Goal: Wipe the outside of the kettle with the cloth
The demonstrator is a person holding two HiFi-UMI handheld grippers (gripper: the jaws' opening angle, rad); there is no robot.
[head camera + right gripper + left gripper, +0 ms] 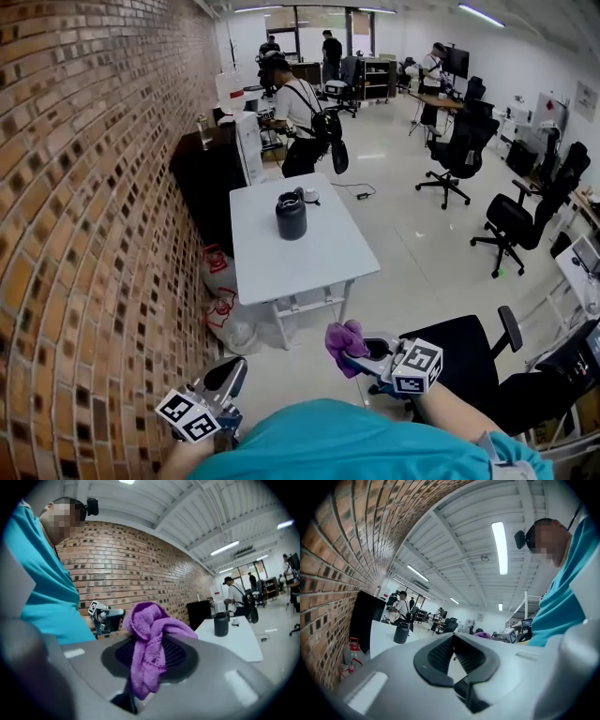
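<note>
**A:** What has the right tool got?

**B:** The right tool (354,356) is pinching the purple cloth (149,654). The cloth is bunched between the pads, bulges over the tips, and one fold hangs back toward the tool's base.

**A:** And the other one?

**B:** The left tool (453,643) is empty, with its jaws spread a little (pale floor shows through the gap). It is held low, off to the left of the right tool and apart from it.

**A:** Where is the kettle from there?

**B:** It is well ahead of both tools, and neither touches it. The dark kettle (291,216) stands upright on a white table (314,267), towards the far end of the top.

**A:** What is round the tools?

**B:** A brick wall (84,234) runs along the outer side of the left tool. A black office chair (469,370) sits near the right tool, on its outer side (the marker cube hides part of the seat).
</note>
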